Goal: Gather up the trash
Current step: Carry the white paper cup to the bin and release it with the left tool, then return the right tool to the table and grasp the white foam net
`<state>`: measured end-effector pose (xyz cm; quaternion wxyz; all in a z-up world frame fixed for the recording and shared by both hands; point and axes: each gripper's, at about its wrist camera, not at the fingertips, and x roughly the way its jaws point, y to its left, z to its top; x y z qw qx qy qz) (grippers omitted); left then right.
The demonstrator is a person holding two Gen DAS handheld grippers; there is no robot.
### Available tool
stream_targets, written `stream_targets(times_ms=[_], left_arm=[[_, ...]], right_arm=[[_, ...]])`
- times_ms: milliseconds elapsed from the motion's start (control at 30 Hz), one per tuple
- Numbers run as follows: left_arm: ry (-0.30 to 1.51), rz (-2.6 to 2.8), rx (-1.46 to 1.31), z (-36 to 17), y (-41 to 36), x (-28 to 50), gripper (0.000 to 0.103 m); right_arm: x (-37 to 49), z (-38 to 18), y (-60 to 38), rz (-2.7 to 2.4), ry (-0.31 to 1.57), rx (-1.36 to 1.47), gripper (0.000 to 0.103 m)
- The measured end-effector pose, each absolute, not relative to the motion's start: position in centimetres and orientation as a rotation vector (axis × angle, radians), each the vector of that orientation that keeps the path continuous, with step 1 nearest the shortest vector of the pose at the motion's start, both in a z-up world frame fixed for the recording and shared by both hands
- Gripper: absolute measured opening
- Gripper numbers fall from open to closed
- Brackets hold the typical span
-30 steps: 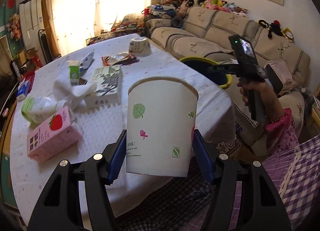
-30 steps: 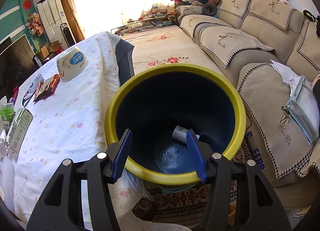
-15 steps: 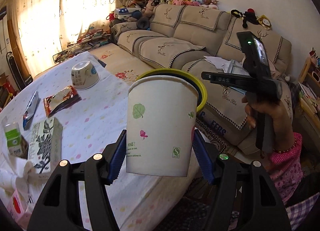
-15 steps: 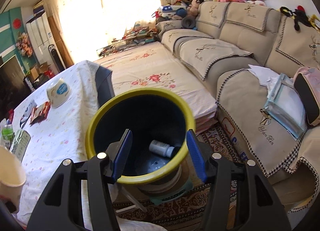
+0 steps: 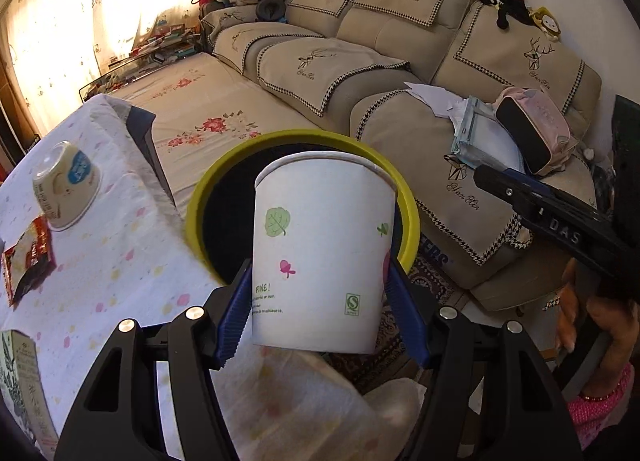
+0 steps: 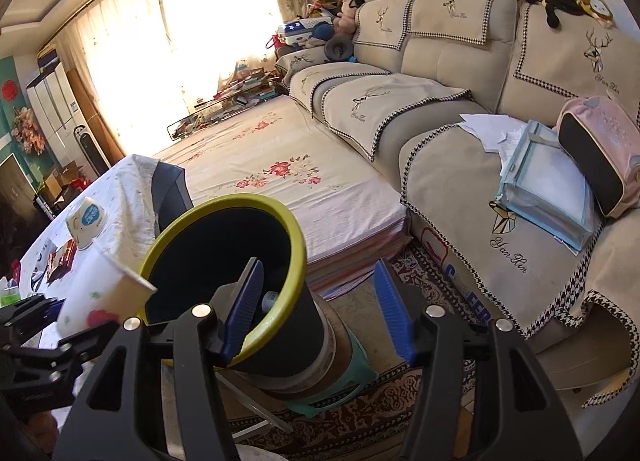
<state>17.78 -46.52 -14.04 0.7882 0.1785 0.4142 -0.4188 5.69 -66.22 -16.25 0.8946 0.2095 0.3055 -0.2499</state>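
My left gripper (image 5: 320, 313) is shut on a white paper cup (image 5: 320, 253) with leaf prints, held upright just in front of the yellow-rimmed dark bin (image 5: 208, 197). The right wrist view shows the same cup (image 6: 96, 293) at the bin's (image 6: 296, 245) left rim, with a small bottle (image 6: 270, 299) inside the bin. My right gripper (image 6: 318, 305) is open and empty, back from the bin's right side.
The table (image 5: 120, 261) with a spotted cloth holds an overturned bowl (image 5: 66, 191), a snack wrapper (image 5: 30, 257) and a carton (image 5: 20, 381). A beige sofa (image 5: 440, 73) with a pink bag (image 5: 536, 129) and papers stands behind. The bin sits on a green stool (image 6: 340, 385).
My left gripper has carried the cup from over the table to the bin's near rim. My right gripper has pulled back and right, away from the bin's mouth.
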Motion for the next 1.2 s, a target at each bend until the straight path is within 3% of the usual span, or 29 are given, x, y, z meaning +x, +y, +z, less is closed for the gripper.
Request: stream_targets(times_ms=[167, 267, 467, 867, 1200], left_arm=[[0.909, -0.885, 0.401, -15.5, -50.7, 19.3, 0.066], [0.909, -0.857, 0.403, -16.0, -52.1, 20.3, 0.08], [0.919, -0.808, 0.356, -15.1, -50.6, 20.9, 0.084], [0.758, -0.675, 0.143, -5.2, -33.7, 17.6, 0.089], [0.682, -0.384, 0.039, -3.0, -15.4, 14.3, 0.092]], right_arm=[[5.0, -17.0, -67.7, -0.538, 0.63, 0.471, 0.058], [4.7, -17.3, -68.4, -0.547, 0.63, 0.488, 0.059], [4.9, -17.6, -68.4, -0.542, 0.639, 0.495, 0.06], [8.0, -16.0, -62.3, -0.401, 0.666, 0.41, 0.061], [12.6, -14.5, -50.9, -0.103, 0.731, 0.287, 0.063]])
